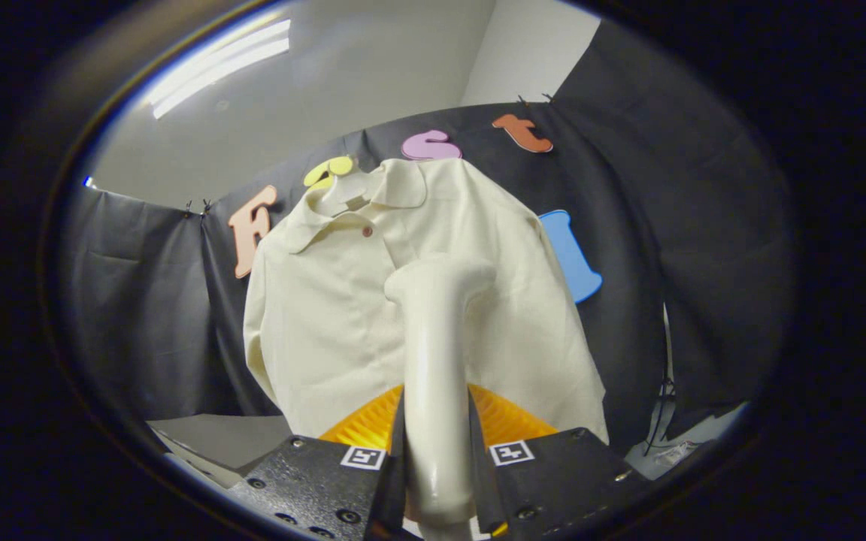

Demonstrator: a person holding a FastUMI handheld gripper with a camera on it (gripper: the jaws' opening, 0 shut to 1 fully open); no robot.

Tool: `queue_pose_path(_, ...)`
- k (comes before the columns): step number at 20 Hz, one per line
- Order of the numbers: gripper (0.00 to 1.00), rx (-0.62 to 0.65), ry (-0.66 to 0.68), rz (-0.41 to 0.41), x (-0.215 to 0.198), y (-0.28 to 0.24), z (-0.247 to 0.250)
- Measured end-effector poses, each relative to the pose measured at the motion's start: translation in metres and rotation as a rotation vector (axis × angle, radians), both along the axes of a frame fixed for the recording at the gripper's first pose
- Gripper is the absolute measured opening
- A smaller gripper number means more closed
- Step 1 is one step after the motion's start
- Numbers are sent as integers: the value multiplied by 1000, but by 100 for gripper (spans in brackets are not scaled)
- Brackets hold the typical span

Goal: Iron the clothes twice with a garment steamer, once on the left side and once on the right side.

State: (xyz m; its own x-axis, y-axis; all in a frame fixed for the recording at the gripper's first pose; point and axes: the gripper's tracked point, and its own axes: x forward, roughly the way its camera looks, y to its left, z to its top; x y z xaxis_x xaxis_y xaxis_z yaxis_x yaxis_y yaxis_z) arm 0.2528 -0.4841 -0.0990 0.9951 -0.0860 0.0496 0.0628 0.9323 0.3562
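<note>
Nearest us, our gripper [437, 458] clamps the garment steamer [433, 361] by its handle. Its head sits against the far shirt [328, 315]; lingering could dampen one patch.

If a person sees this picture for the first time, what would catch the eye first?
Probably the cream garment steamer, whose handle stands upright between the fingers of the gripper, both pressing on it. Its head meets the front of the pale collared shirt, which hangs just beyond against the black cloth wall.
</note>
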Motion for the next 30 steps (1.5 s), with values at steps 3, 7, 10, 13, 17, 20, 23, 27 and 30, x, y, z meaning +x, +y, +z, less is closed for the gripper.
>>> queue_pose_path(3, 36, -28, -22, -10, 12, -6, 18)
queue_pose_path(7, 36, -64, -41, -3, 25, -1, 21)
queue_pose_path(10, 36, -66, -19, 4, 29, -1, 6)
queue_pose_path(13, 36, -29, -2, 16, 25, 0, -16)
queue_pose_path(17, 36, 13, 35, 12, 18, -2, -53)
queue_pose_path(20, 36, 35, 68, 11, 9, -4, -79)
queue_pose_path(23, 36, 48, 95, 5, 1, -7, -104)
queue_pose_path(27, 36, 65, 126, 9, -9, -9, -128)
queue_pose_path(30, 36, 71, 151, 8, -16, -9, -147)
